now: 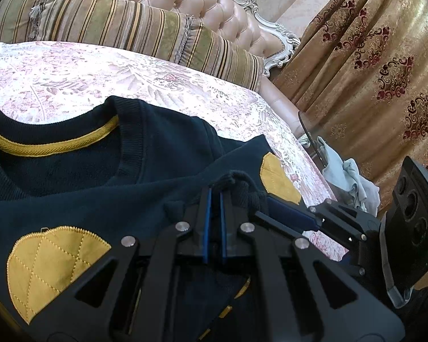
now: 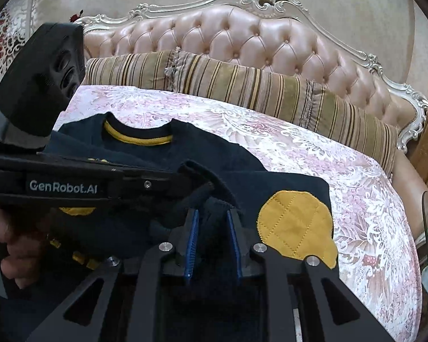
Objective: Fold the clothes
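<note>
A dark navy sweater (image 1: pixel 157 154) lies on the bed, filling the lower left of the left wrist view, its collar with a yellow inner band (image 1: pixel 54 142) toward the upper left. Yellow quilted elbow patches (image 1: pixel 51 259) show on the sleeves folded across it.

The left gripper (image 1: pixel 215 199) sits at lower centre, its blue-padded fingers (image 1: pixel 207 225) drawn close together on a bunched ribbed cuff (image 1: pixel 242 185) of the sweater. In the right wrist view the right gripper (image 2: pixel 212 222) stands at lower centre with its fingers a little way apart and dark sweater cloth bunched between them; whether the pads truly pinch it I cannot tell.

The left tool's body crosses the left half of the right wrist view, hiding part of the sweater, and a hand (image 2: pixel 11 245) grips it at the lower left edge.

Behind the sweater spreads a pink and white lace bedspread (image 2: pixel 342 188), then a long striped bolster (image 2: pixel 256 85) and a tufted pink headboard (image 2: pixel 242 34). In the left wrist view, gold patterned curtains (image 1: pixel 371 65) fill the upper right, and a pale blue cloth (image 1: pixel 348 176) lies beside the bed at right.
</note>
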`<state>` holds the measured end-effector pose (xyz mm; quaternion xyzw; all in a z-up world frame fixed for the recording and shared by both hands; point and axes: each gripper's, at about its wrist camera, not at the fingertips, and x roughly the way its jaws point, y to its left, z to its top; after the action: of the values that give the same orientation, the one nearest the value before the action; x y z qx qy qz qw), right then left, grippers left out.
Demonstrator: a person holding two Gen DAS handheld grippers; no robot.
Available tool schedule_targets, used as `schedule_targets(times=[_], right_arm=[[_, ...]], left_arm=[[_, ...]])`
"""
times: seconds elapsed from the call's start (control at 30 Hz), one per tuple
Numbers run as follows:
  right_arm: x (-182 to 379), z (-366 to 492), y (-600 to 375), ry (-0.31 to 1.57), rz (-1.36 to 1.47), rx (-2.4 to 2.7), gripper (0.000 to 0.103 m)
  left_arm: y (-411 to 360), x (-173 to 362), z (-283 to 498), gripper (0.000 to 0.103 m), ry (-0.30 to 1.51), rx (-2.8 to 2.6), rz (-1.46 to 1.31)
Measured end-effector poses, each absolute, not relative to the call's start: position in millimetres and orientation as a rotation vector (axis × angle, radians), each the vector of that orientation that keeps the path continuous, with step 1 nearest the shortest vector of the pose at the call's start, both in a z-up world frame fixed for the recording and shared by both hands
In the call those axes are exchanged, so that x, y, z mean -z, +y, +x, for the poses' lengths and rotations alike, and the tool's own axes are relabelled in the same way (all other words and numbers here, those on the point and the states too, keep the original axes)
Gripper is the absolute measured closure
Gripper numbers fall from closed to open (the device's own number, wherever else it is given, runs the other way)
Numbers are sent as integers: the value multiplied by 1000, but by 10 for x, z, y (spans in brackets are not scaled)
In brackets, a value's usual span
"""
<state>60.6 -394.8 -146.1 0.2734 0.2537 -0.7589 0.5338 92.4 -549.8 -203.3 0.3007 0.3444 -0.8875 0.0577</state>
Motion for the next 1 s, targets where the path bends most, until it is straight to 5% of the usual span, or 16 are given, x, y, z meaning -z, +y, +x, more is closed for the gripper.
schedule_targets(times=[0.27,0.7,0.83,1.0], right_arm=[[1473,446,-3853,450,718,1781,95],[1509,444,-3576,394,785,1761,96],[1500,444,-3563,388,792,1758,96],[1515,425,-3570,382,798,1756,96]], left_arm=[[-5508,2027,929,96,1054,2689,899],[-5497,1984,960,95,984,2698,868],[-5485,1964,977,59,937,2703,859],[-5427,1916,964,57,846,2722,867]])
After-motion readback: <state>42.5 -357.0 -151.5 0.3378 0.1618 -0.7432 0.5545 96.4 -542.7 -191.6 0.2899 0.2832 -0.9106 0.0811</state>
